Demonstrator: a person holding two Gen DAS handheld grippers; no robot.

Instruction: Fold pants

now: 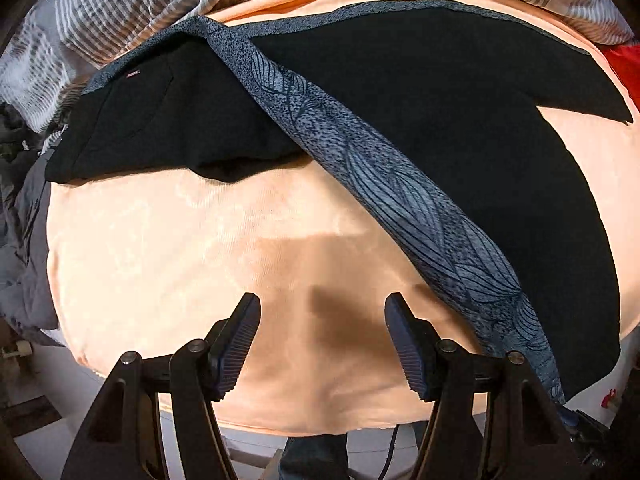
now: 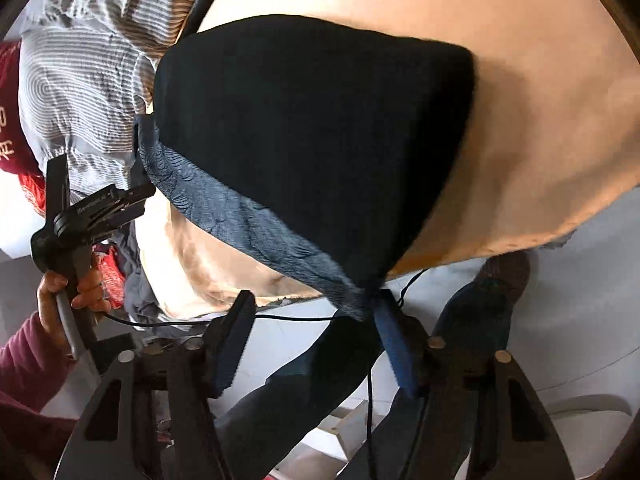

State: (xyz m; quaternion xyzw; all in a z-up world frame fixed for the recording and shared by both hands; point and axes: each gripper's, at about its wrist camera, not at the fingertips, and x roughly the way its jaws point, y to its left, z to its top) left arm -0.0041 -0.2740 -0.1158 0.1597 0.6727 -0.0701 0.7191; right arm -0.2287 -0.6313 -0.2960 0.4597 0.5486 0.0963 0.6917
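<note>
Black pants (image 1: 460,92) w/ a grey-blue patterned side stripe (image 1: 400,184) lie spread on the peach-sheeted bed (image 1: 180,248). The waist end sits far left in the left wrist view; one leg runs toward the near right edge.

Left claw (image 1: 322,340) hangs over bare sheet, jaws wide apart, holding nothing. Right claw (image 2: 316,344) is at the leg's hem tip (image 2: 362,300). Its jaws look spread, w/ the bunched cloth against the right-hand finger only. Prob not pinched, but the view is poor there, so I can't tell for sure.

Doing this step well, in my judgement:
- Get both layers of the hem properly between the right jaws before lifting. A one-layer grab lets the leg twist.
- Bring the left claw onto the stripe edge mid-leg or at the other hem corner, so the cloth stays taut.
- Carry the hem over to the waist, line up edges, lay it down flat and smooth out.

Writing: a small pinkish tag (image 1: 132,75) sits near the waistband, too small to read. Lettering on the left tool's body (image 2: 94,204) in the right wrist view is also illegible. The striped bedding (image 1: 120,4) beyond shows no text.
</note>
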